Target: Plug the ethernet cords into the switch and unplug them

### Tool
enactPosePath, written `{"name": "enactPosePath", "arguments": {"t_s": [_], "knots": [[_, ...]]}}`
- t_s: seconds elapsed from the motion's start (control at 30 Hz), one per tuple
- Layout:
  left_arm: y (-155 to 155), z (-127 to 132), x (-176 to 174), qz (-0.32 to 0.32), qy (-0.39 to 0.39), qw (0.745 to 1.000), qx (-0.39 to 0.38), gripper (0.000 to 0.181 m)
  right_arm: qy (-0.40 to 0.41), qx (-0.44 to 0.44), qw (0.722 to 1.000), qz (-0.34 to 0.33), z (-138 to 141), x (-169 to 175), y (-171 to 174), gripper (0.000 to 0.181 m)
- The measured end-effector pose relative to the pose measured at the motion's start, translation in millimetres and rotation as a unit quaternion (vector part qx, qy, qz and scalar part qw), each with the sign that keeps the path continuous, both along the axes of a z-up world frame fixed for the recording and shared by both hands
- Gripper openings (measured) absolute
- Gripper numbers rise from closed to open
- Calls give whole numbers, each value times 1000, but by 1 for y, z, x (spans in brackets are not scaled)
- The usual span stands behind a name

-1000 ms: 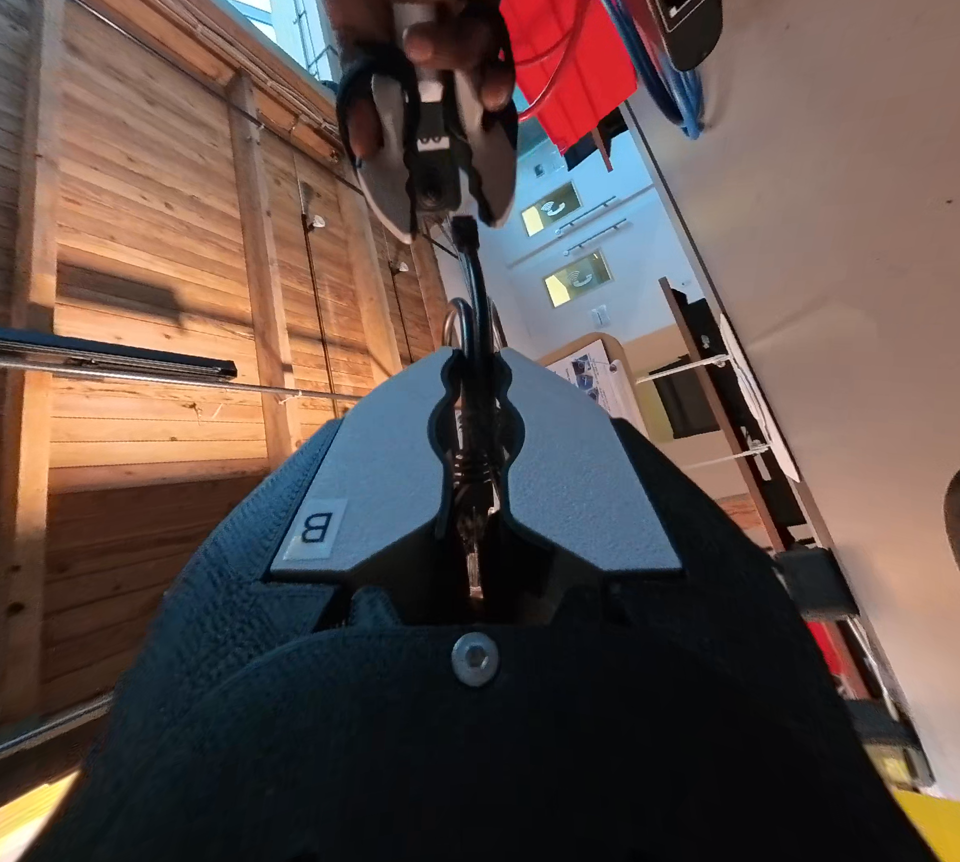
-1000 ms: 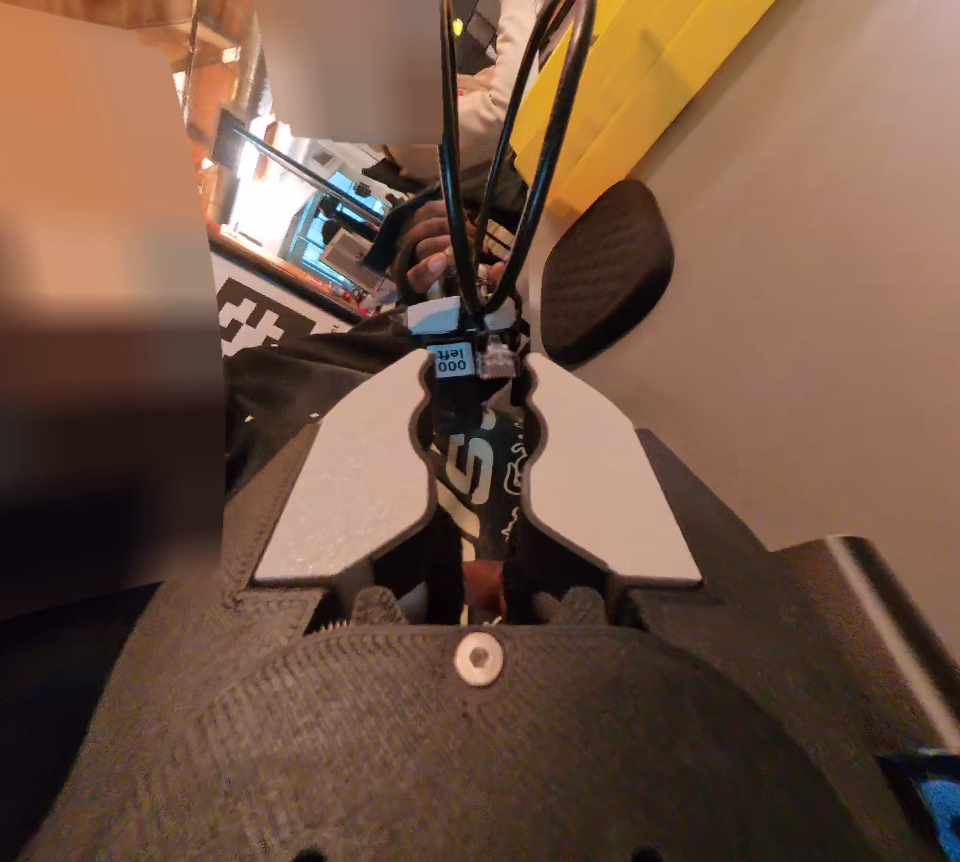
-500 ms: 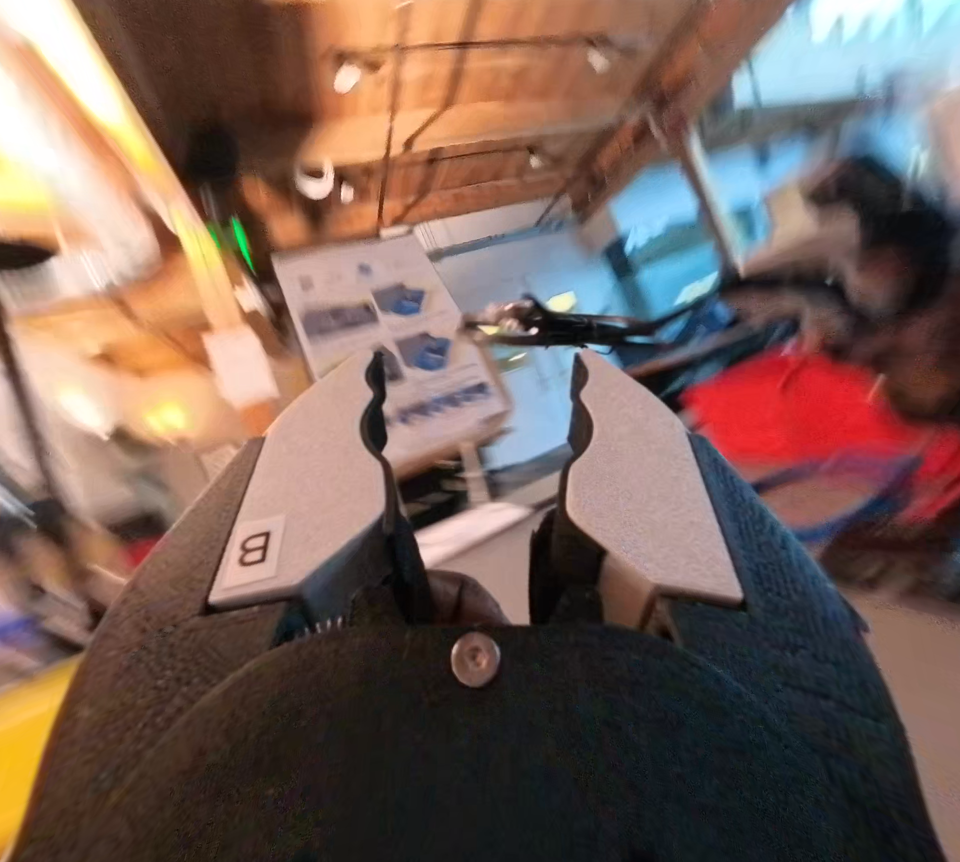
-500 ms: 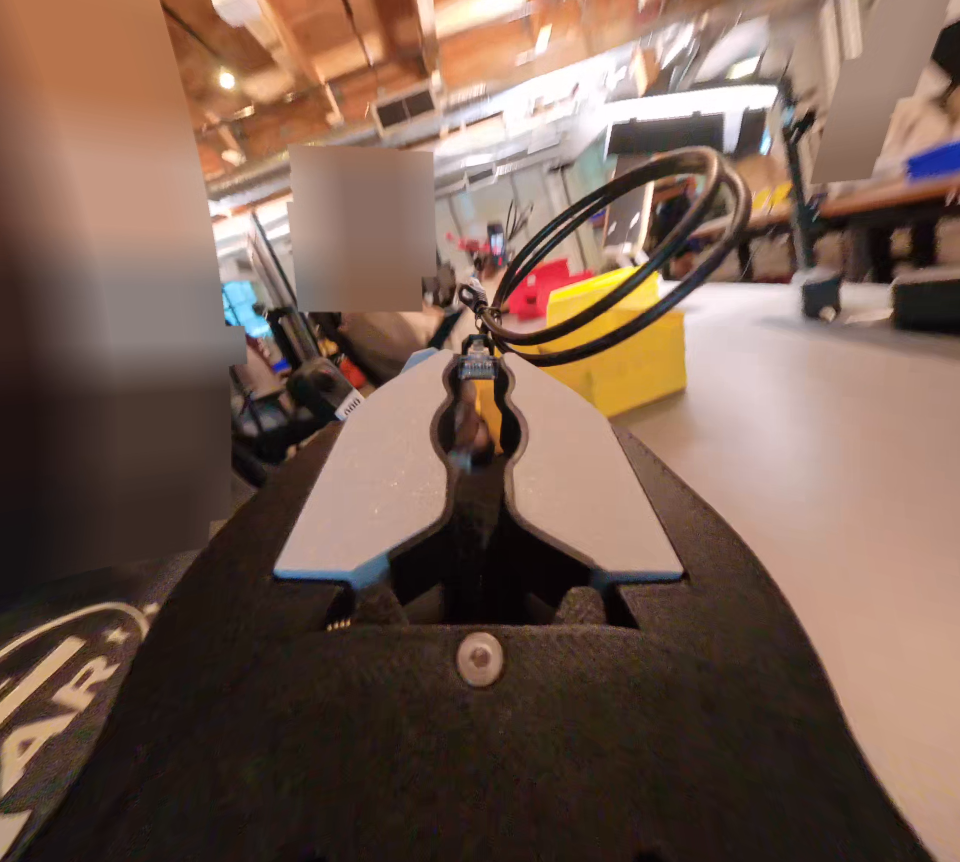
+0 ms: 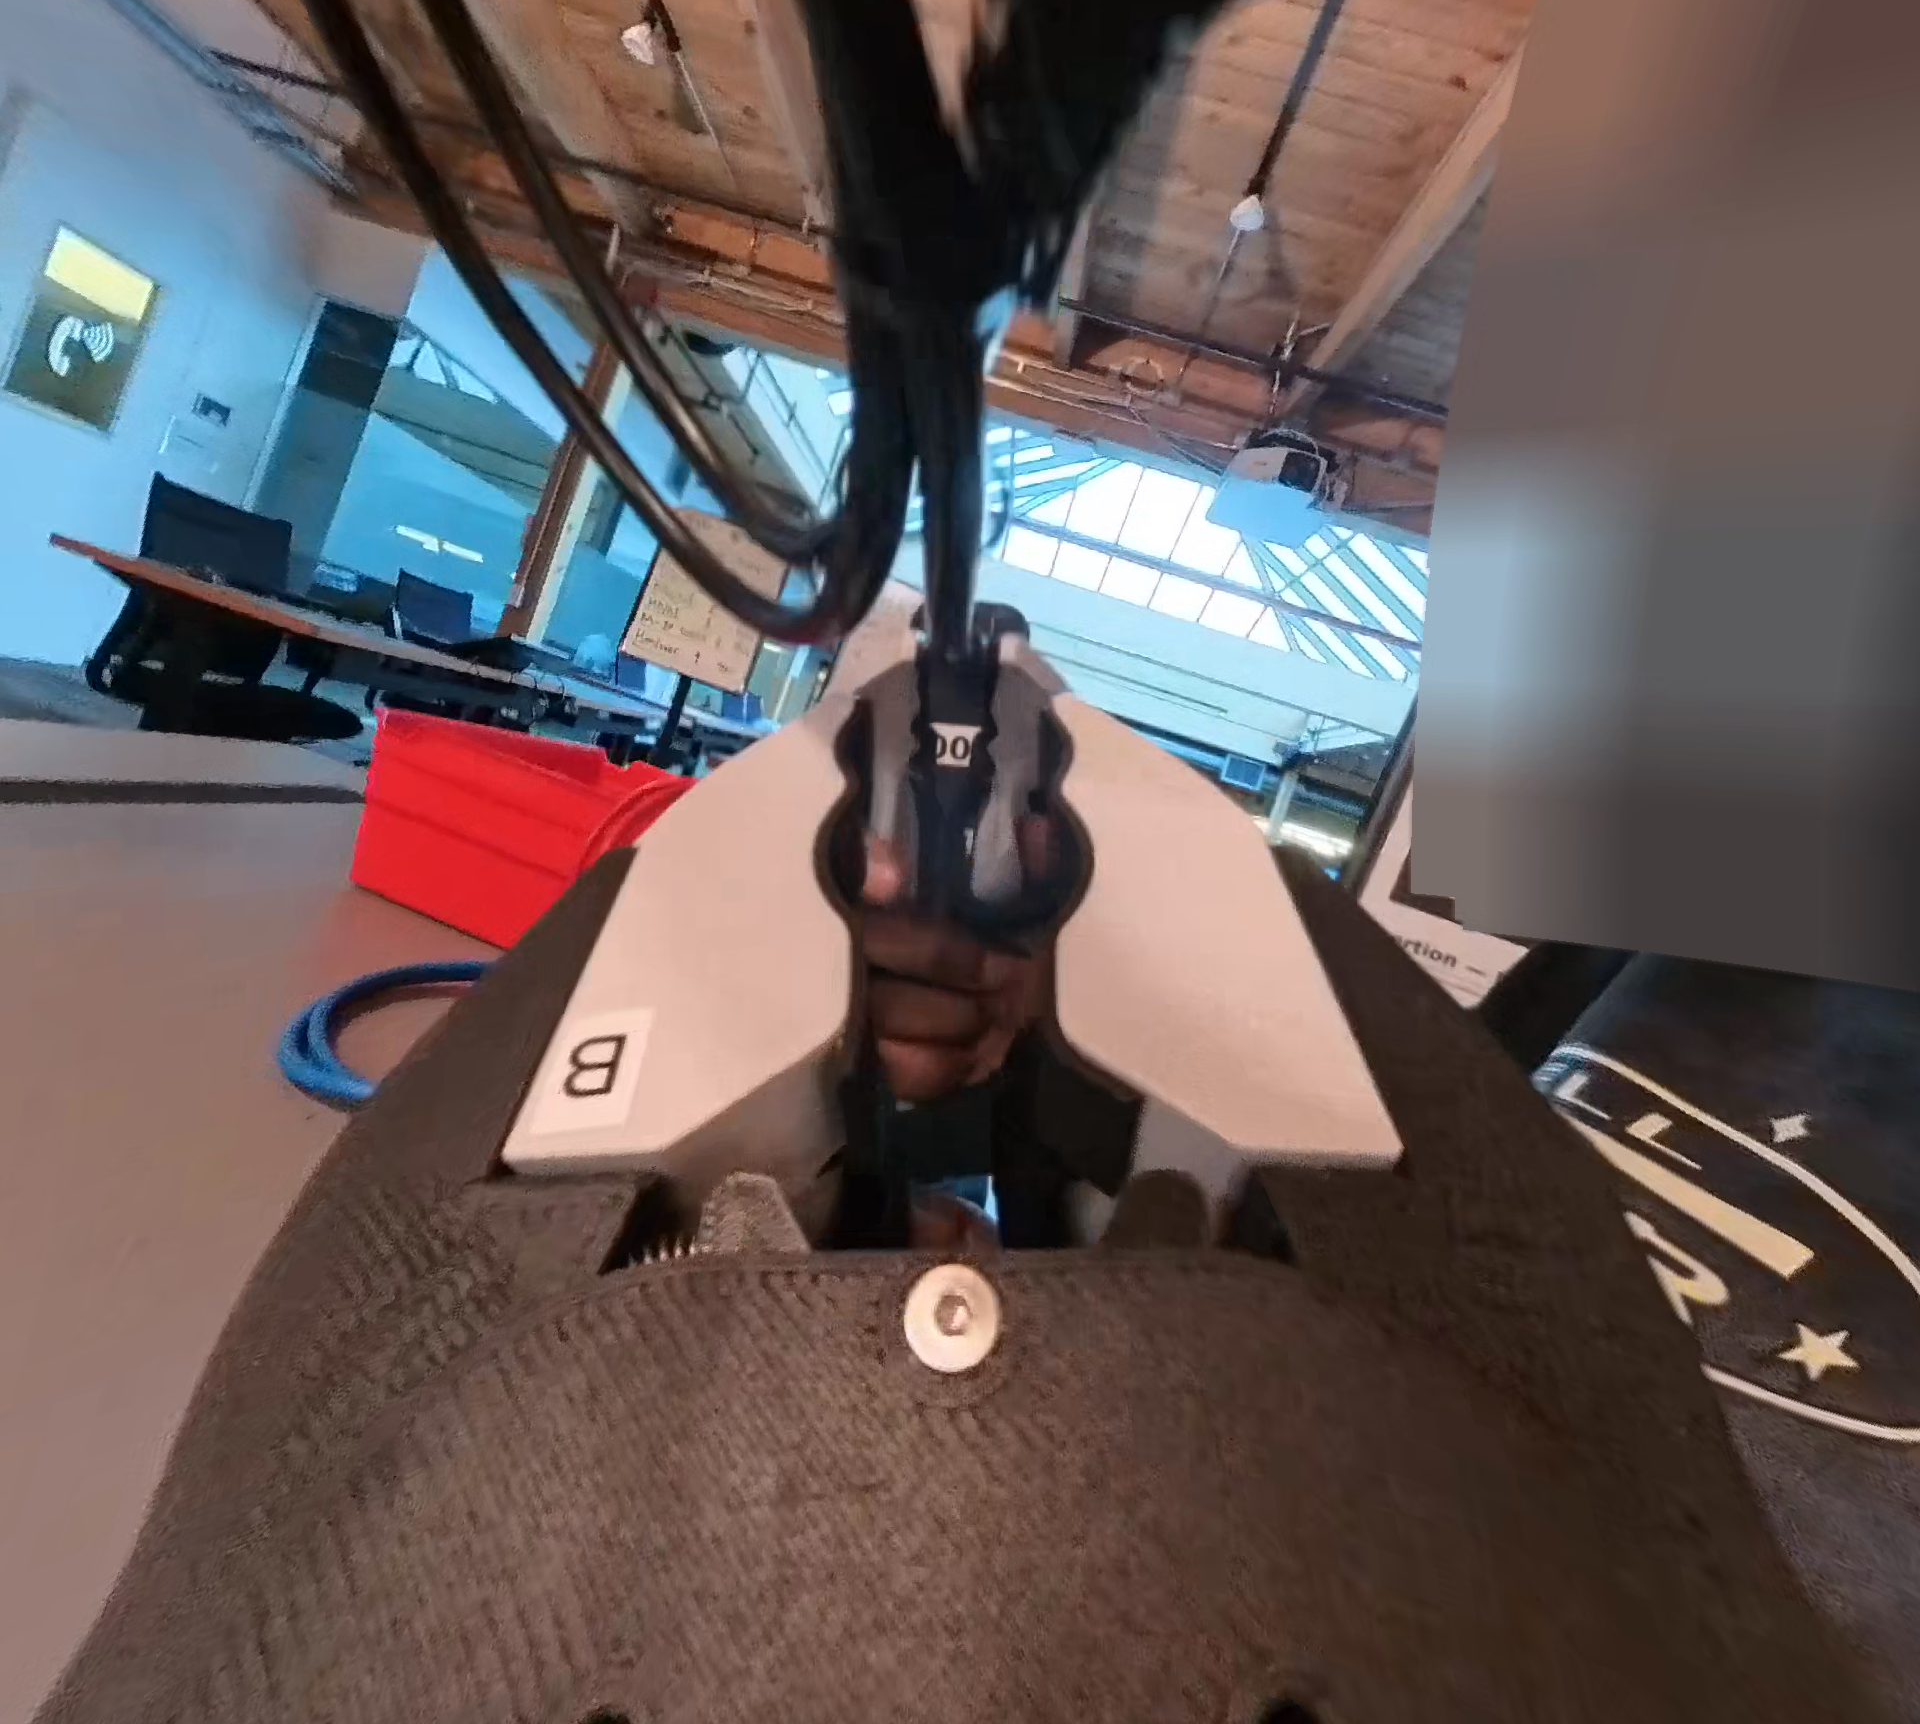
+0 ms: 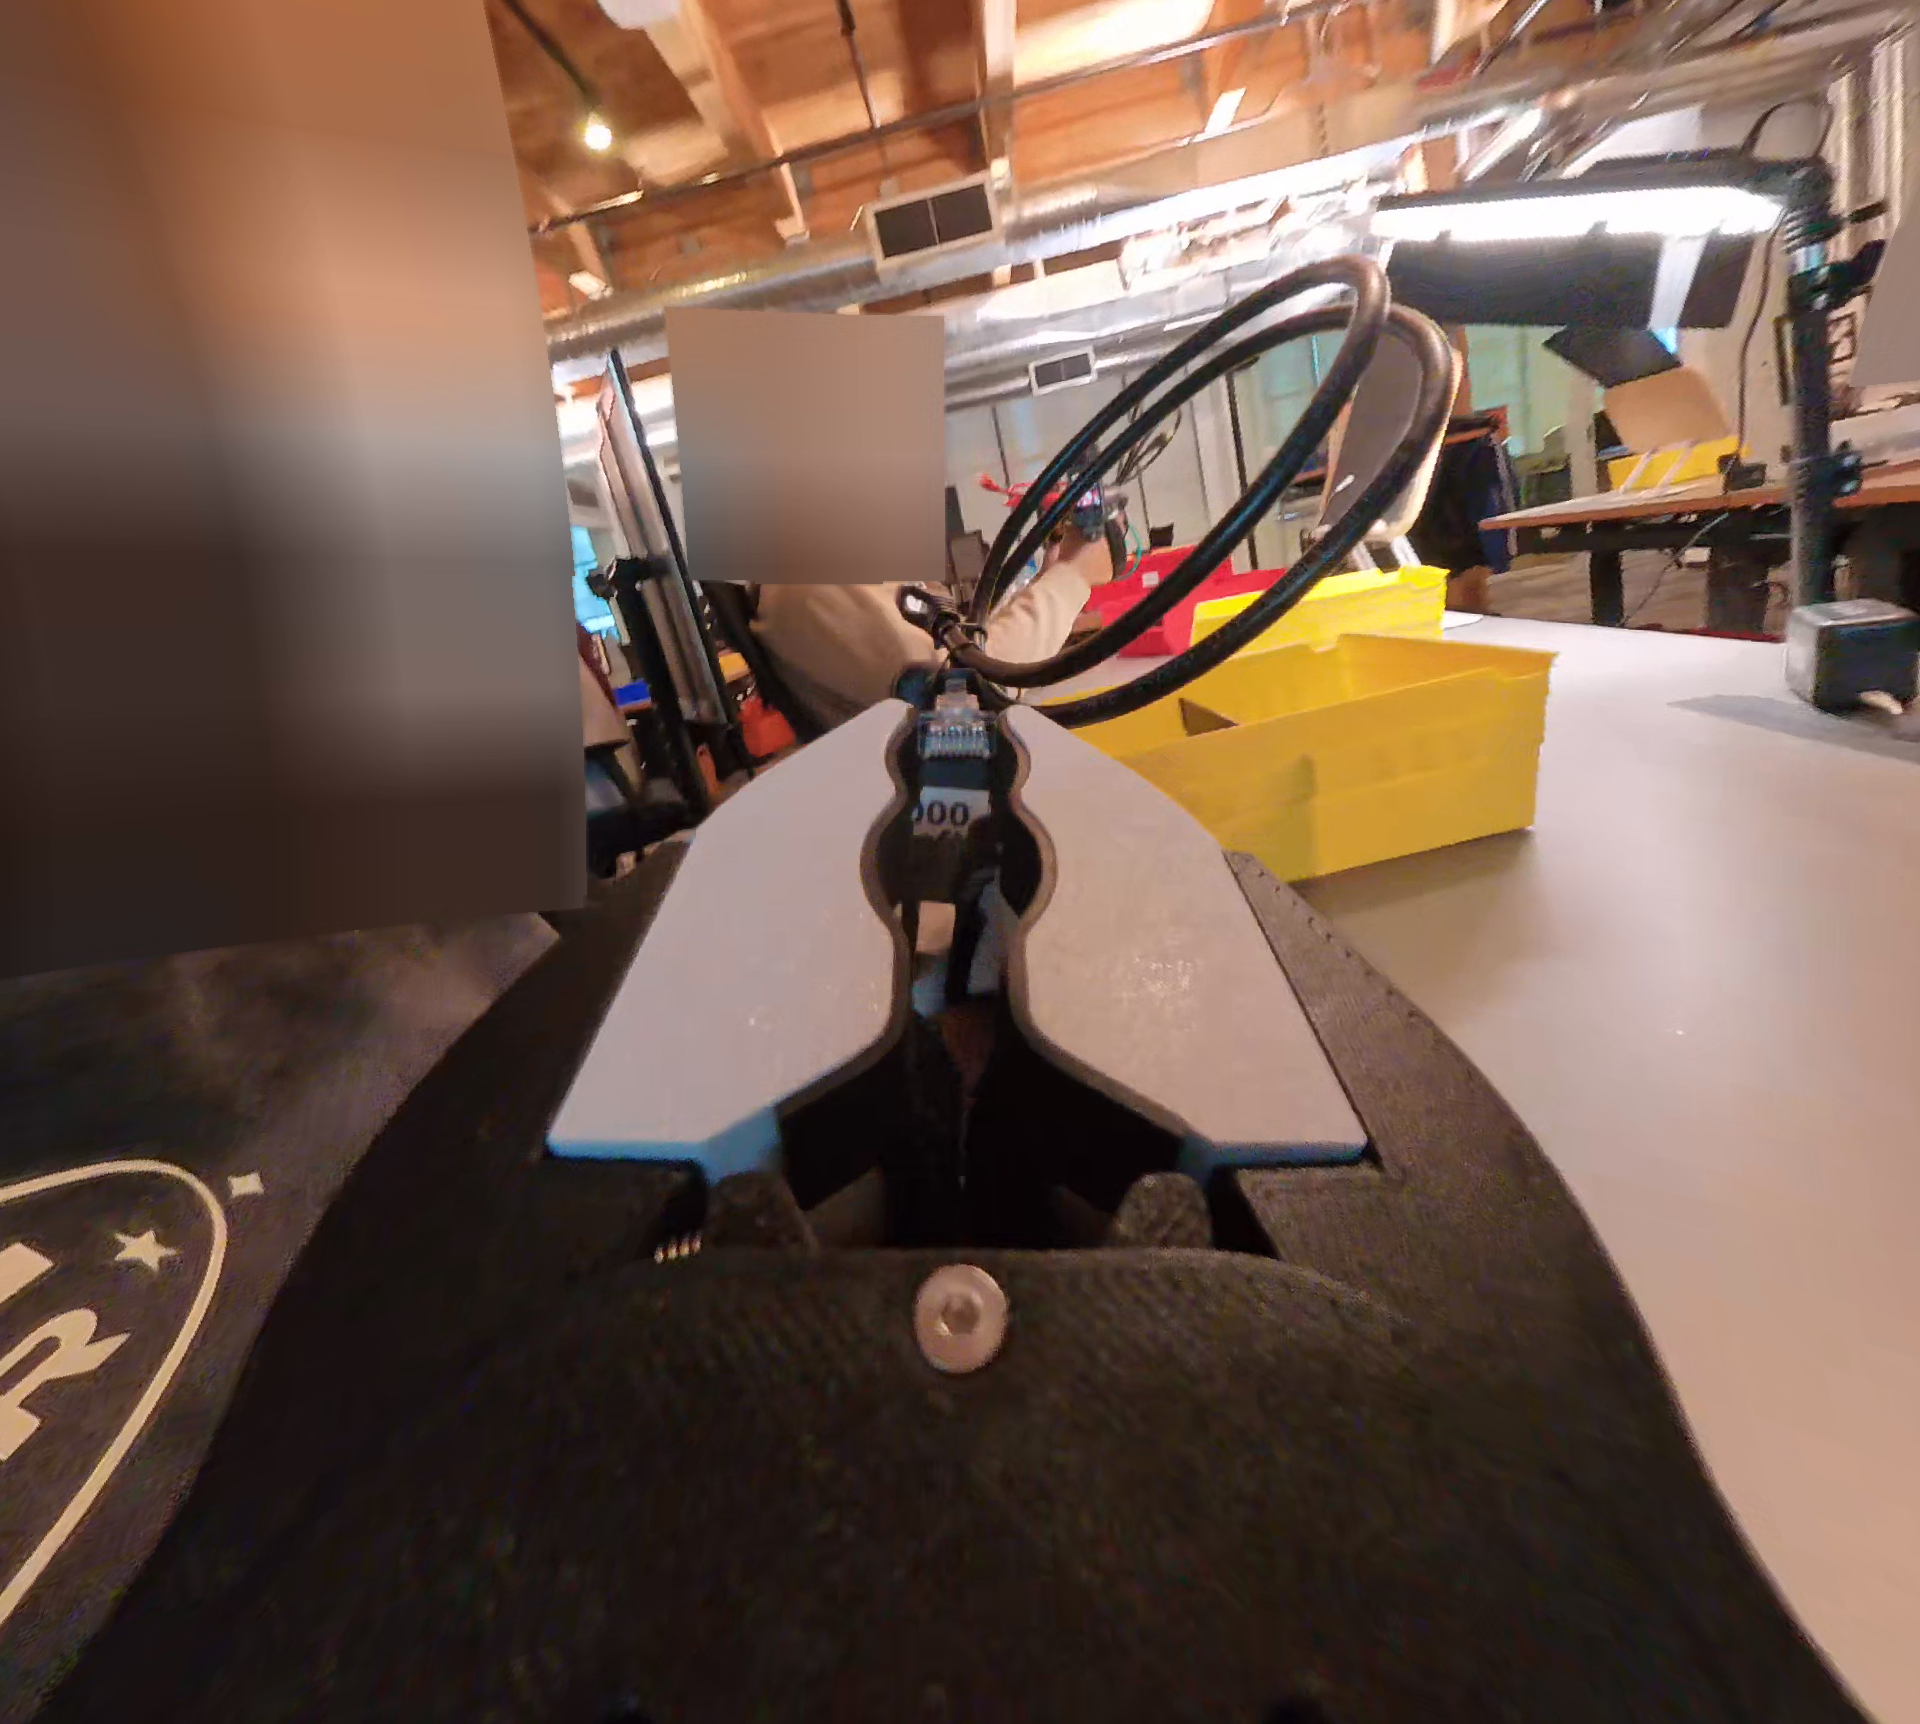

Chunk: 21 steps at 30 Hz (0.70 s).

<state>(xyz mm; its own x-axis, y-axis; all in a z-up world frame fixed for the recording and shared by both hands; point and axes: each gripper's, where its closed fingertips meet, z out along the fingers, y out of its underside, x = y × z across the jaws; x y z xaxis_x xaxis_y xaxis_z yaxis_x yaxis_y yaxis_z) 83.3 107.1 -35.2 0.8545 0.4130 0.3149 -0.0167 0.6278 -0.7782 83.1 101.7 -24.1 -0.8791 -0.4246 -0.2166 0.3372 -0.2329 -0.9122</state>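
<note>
Left wrist view: the left gripper, gaping empty half a second ago, now pinches the black cord at twelve o'clock — the right gripper clamps its plug, ready for the unseen switch.

1. Black cord: upper run motion-blurred, cut by top edge of left wrist view; far end can't tell.
2. Blue cable on table: coil partly hidden behind left gripper body.
3. Red bin: right part hidden behind same gripper.
4. Yellow bin: near-left corner hidden behind right gripper.
5. Switch: can't find in either view.
</note>
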Motion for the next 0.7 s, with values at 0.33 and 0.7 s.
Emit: {"name": "enactPosePath", "arguments": {"t_s": [0.33, 0.7], "knots": [[-8, -3, 8, 3, 32, 999, -37, 13, 47, 23, 999, -12, -4, 4, 2, 18], [-1, -12, 15, 4, 47, 990, -136, 33, 118, 64, 991, 4, -15, 13, 8, 11]]}}
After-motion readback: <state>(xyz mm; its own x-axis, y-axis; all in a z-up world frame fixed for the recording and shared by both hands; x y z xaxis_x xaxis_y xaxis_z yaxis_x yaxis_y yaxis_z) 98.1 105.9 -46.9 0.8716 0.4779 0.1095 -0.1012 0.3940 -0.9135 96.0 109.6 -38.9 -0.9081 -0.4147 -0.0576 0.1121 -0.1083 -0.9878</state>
